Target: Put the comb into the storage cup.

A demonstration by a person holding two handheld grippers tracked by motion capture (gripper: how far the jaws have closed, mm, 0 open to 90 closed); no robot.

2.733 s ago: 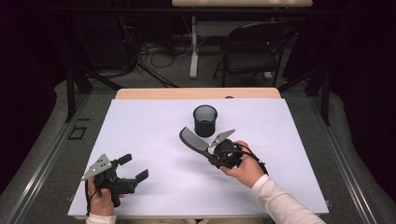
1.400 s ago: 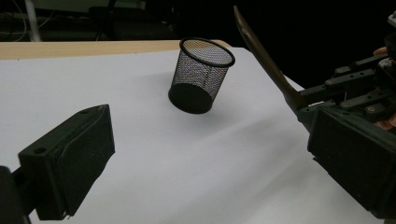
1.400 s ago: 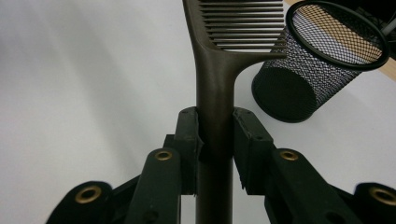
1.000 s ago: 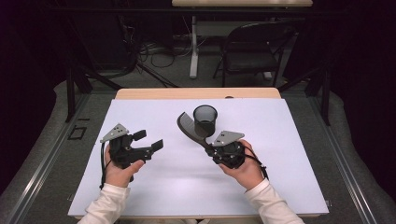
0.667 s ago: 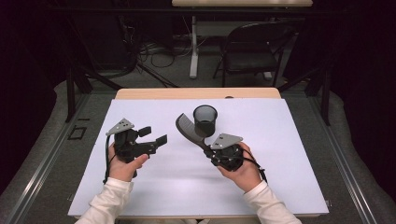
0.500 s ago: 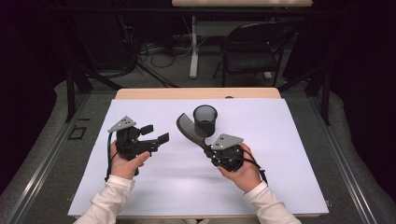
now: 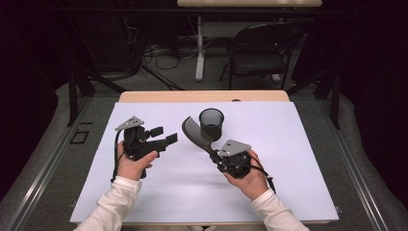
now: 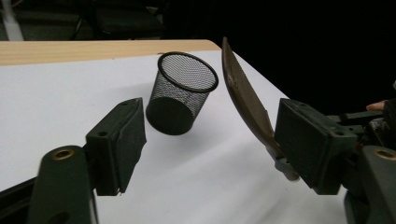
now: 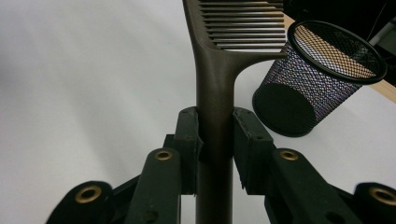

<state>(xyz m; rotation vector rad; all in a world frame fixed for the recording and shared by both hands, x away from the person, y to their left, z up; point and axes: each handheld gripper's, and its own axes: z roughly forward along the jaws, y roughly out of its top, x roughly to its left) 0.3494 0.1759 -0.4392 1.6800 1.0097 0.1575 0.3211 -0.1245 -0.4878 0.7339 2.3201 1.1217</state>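
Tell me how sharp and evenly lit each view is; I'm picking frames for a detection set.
High view: the white table is bright and sharp, the room behind very dark. Left gripper view: the mesh cup is crisp, the near jaws soft, the background black. Right gripper view: the comb clamped in the right gripper is sharp, the table nearly washed out, with a soft shadow at left.

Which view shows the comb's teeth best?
The right gripper view: the comb rises from the claw with its teeth plainly separate. The left gripper view shows it edge-on; the high view shows it small and dark.
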